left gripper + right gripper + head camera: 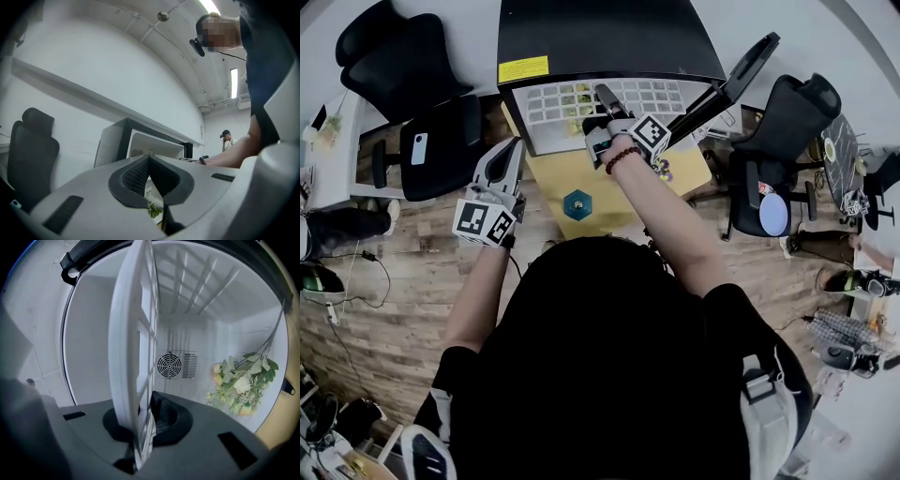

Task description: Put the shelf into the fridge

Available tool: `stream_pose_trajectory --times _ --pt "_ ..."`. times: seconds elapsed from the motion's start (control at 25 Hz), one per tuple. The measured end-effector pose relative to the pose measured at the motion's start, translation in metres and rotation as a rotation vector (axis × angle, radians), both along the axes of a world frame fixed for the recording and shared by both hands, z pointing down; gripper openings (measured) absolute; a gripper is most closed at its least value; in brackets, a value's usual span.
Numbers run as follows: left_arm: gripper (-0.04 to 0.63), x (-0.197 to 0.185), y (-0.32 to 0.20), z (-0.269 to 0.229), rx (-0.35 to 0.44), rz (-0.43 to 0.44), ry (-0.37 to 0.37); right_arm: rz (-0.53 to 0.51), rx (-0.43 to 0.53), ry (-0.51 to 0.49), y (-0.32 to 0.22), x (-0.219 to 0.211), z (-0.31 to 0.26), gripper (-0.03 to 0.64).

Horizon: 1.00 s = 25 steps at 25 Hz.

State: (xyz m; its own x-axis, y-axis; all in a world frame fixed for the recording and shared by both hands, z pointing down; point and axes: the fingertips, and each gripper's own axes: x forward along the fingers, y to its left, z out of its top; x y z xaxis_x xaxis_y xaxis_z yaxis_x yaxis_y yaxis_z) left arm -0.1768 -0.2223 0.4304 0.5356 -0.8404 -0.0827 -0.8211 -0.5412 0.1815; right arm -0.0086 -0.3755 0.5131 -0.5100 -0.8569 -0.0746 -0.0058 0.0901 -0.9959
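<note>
From the head view, my right gripper point(607, 105) holds the white shelf point(546, 105) at the fridge point(609, 37) mouth, with my left gripper point(508, 159) beside it. In the left gripper view, its fingers point(133, 176) are together on nothing. In the right gripper view, its fingers point(166, 416) clamp the shelf's edge inside the fridge, near flowers point(239, 385).

The shelf point(133, 333) runs off the upper edge; in the head view, the fridge point(609, 37) hides its own inside.
</note>
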Motion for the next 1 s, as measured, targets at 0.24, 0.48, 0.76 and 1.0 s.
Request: stream_pose_trajectory --times 0.24,0.48,0.76,1.0 --pt "0.017 -0.002 -0.001 0.001 0.0 -0.004 -0.005 -0.005 0.019 0.004 -0.01 -0.002 0.001 0.041" --pt "0.017 -0.002 -0.006 0.0 0.0 -0.007 -0.01 -0.006 0.015 0.01 -0.02 -0.003 0.002 0.041" --pt "0.017 -0.004 -0.007 0.002 -0.005 -0.008 -0.014 -0.009 0.01 0.012 -0.033 -0.006 0.004 0.041" --pt "0.017 -0.006 -0.004 0.0 -0.007 -0.014 -0.017 -0.004 0.017 0.013 -0.037 -0.007 0.001 0.041"
